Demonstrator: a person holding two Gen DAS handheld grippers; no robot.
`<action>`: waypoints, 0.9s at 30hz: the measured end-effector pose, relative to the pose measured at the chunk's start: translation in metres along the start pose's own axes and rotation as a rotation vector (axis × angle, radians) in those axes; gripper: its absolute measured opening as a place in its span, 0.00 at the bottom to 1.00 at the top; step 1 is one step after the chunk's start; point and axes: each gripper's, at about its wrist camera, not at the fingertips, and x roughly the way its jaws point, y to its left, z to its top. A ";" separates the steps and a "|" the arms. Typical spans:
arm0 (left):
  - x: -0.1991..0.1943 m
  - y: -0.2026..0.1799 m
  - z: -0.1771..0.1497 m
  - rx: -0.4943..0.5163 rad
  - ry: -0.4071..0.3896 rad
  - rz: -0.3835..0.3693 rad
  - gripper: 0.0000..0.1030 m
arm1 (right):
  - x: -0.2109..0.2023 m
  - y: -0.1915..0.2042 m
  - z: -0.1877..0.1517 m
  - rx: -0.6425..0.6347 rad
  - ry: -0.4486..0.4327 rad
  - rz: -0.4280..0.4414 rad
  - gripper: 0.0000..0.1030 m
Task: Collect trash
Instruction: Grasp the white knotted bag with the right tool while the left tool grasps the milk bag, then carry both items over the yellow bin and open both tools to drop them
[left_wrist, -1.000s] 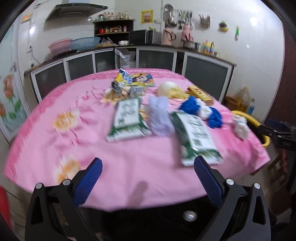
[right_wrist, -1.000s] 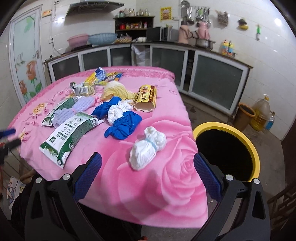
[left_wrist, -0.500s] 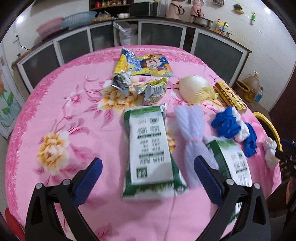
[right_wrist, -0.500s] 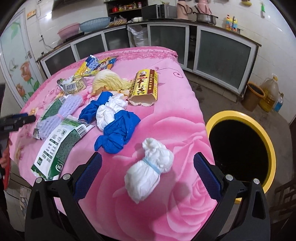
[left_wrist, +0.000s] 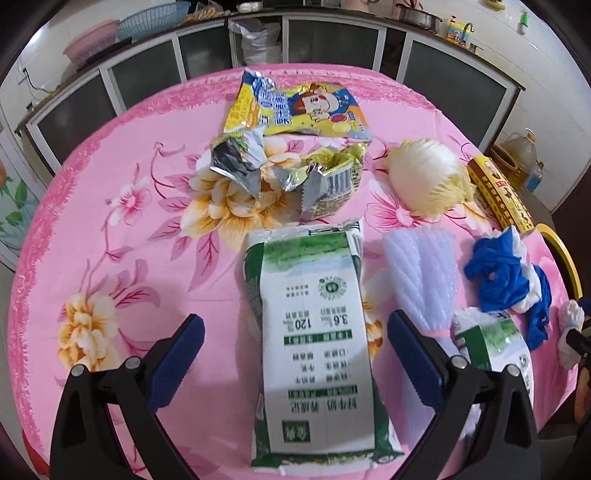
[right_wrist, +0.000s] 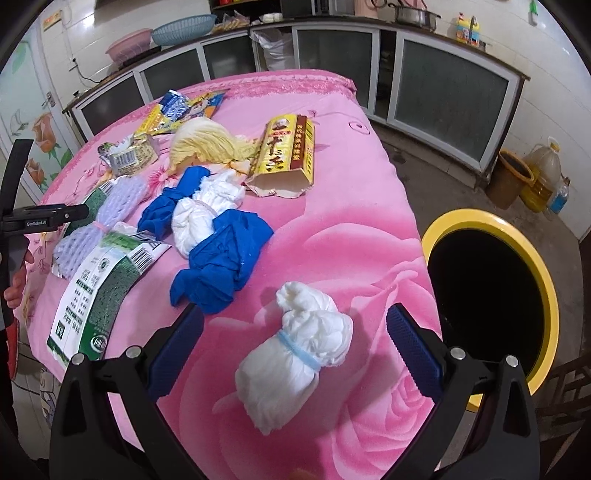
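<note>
1. The left gripper (left_wrist: 295, 332) hangs over the pink flowered tablecloth (left_wrist: 122, 258) with its blue-padded fingers (left_wrist: 177, 350) spread wide and nothing between them but air
2. Straight under that gap lies a green and white milk pouch (left_wrist: 317, 347), flat on the cloth, printed side up
3. Beyond it sit a crumpled foil wrapper (left_wrist: 240, 166) and a yellow cartoon snack bag (left_wrist: 299, 107)
4. To the right of the pouch lies a pale lilac foam net (left_wrist: 421, 273), tied near one end; just beside it is a second green and white pouch (left_wrist: 491, 343), partly hidden by the right-hand finger
5. Further right: a yellow and white bundle (left_wrist: 428, 177), a blue and white knotted bag (left_wrist: 506, 280) and a long yellow box (left_wrist: 498, 192) at the table's edge
6. The right gripper (right_wrist: 295, 332) is also spread wide, holding nothing; a white bag tied with a blue band (right_wrist: 295, 354) lies on the cloth between its fingers, not touched by either
7. Off the table's right side stands a bin with a yellow rim (right_wrist: 550, 295), its dark mouth open
</note>
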 end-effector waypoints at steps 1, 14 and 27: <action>0.003 0.001 0.001 -0.004 0.007 -0.004 0.93 | 0.002 -0.001 0.001 0.005 0.005 -0.001 0.93; 0.036 0.006 0.004 0.007 0.083 0.003 0.93 | 0.026 -0.005 0.002 0.012 0.089 -0.011 0.80; 0.037 -0.005 0.011 0.059 0.057 0.050 0.57 | 0.030 -0.009 0.013 0.022 0.118 -0.047 0.34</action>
